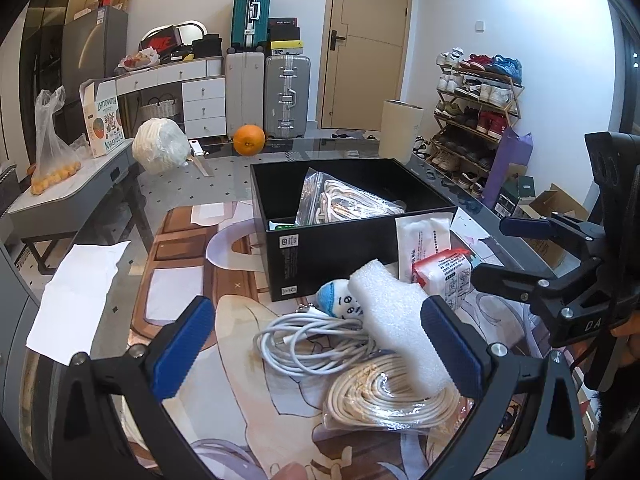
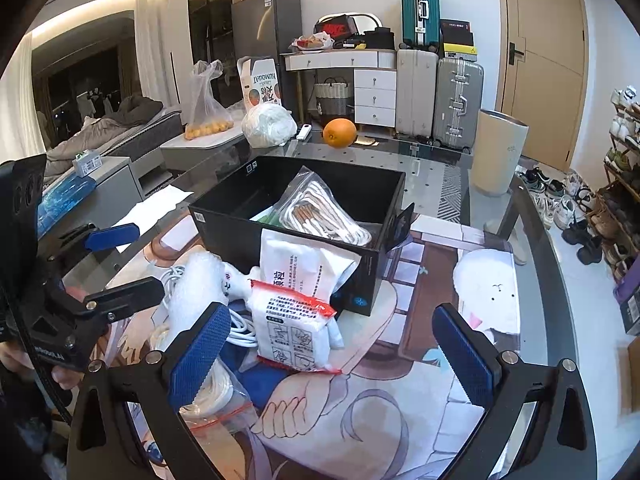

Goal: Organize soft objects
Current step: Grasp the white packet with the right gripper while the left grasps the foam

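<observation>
Left tool (image 1: 320, 344) wide, white foam block (image 1: 400, 320) bumpy

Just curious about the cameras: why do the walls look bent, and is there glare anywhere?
Both wrist views are fisheye, so the door bows and the corners go black. Left wrist view: window glare washes out the right edge. Right wrist view: the glass tabletop reflects light; a ceiling strip glows upper left.

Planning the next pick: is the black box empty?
No, a clear bag of white cord lies inside the black box.
</observation>
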`<state>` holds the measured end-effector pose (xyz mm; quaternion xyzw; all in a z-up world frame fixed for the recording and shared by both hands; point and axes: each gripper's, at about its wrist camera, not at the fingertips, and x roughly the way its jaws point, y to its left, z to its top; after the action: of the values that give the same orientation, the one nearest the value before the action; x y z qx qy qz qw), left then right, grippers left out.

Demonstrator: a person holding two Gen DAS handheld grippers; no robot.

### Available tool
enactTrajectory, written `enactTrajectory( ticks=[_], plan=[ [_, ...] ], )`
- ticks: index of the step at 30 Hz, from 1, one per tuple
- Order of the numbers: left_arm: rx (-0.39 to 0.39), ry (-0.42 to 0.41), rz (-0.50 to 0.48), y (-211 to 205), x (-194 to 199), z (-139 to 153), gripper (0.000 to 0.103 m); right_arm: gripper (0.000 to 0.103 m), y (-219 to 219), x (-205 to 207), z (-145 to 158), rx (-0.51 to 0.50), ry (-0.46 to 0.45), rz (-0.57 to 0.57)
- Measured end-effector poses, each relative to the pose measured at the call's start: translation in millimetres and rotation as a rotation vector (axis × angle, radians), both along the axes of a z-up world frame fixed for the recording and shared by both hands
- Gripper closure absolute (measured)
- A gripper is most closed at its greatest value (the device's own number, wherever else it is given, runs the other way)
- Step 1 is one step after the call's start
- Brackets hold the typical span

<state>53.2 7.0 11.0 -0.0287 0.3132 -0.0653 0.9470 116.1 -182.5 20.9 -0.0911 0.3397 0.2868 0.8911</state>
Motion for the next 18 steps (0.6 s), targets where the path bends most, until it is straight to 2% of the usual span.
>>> enactTrajectory(
  ticks=[18],
  plan=[
    [0.021,0.013,-0.013,-11,-4,-6,0.000,0.001,16,14,-30,-0.050,0.079,-0.037]
  ],
)
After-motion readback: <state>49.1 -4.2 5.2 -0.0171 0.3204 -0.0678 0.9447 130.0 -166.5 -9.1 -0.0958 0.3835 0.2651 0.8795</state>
